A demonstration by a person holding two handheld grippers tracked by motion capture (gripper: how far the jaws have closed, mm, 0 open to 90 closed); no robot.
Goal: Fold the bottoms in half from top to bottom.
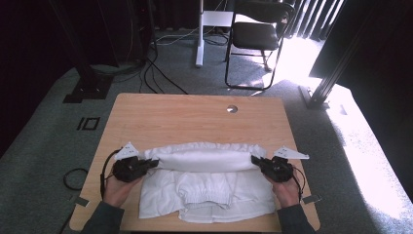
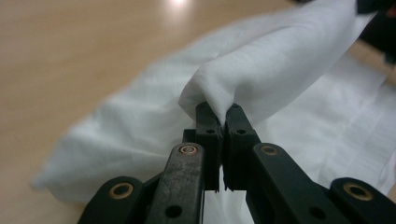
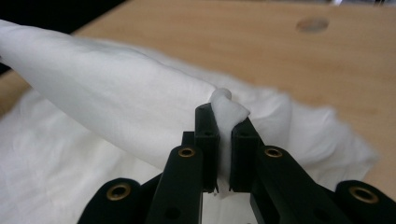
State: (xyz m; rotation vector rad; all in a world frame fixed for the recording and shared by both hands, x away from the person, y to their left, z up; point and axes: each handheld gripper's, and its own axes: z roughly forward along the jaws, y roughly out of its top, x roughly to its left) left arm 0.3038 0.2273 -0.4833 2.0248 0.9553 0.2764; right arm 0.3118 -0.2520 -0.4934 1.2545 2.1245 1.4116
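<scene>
Now we are mid-fold, by the look of it: the white garment lies on the near half of the wooden table, its far part lifted into a taut roll between our hands. Our left gripper is clamped tight on one end of that roll, our right gripper pinching a tuft of cloth at the other. Next, we judge, both hands must travel together, keeping the cloth stretched level, and lay the fold down squarely.
</scene>
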